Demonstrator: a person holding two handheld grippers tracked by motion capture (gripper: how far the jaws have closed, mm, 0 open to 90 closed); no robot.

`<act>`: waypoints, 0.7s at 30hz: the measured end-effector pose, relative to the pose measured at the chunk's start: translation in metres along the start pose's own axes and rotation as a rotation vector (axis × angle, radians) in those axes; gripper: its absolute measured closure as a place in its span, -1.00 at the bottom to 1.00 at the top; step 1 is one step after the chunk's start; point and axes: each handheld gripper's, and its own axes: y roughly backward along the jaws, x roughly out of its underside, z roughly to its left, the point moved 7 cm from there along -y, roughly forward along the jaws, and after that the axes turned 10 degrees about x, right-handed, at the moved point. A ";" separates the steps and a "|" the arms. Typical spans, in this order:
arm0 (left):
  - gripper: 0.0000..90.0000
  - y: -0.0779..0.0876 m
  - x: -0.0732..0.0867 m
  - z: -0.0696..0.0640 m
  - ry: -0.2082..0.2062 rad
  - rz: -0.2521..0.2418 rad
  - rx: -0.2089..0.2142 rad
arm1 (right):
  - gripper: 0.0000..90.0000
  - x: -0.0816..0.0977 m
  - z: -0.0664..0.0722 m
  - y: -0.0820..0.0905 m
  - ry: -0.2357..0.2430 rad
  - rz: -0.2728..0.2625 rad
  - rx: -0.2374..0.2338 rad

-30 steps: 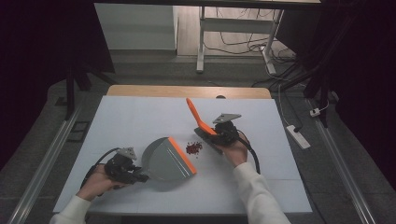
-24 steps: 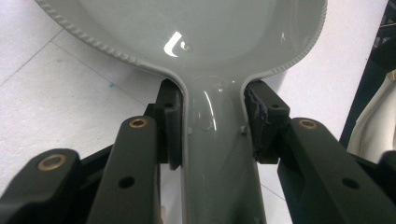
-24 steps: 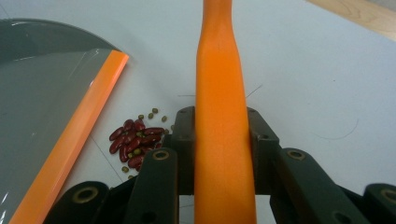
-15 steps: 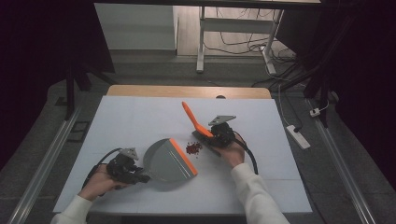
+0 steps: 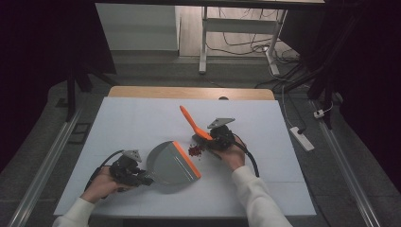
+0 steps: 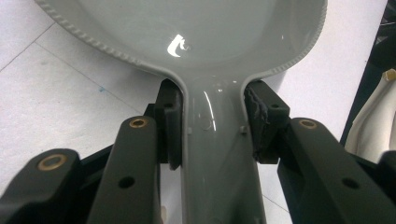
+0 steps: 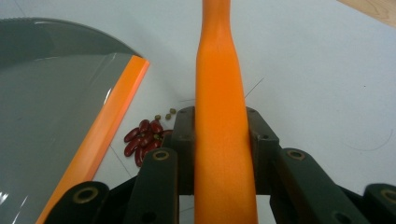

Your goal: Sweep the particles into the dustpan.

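Just left of the right tongs (image 5: 215, 137), which pinch the orange brush handle (image 7: 219, 121) and have come down from higher up, red beans (image 5: 194, 151) lie before the dustpan (image 5: 170, 163) lip, its handle pinched by the left tongs (image 5: 142, 178); sweep appears imminent.

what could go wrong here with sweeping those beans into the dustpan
The red beans lie just off the dustpan's orange lip, not yet on it; a quick stroke of the orange brush in the right gripper may scatter them sideways. The left gripper holds the dustpan only by its narrow handle, so a push might swing or lift the lip and let beans slide under.
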 end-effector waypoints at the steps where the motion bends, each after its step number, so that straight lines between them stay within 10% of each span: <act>1: 0.38 0.000 0.000 0.000 0.001 -0.001 0.000 | 0.56 0.000 0.001 0.000 0.002 0.000 -0.002; 21: 0.38 -0.001 -0.001 0.000 0.006 0.002 0.013 | 0.56 -0.004 0.019 -0.003 0.058 0.008 -0.025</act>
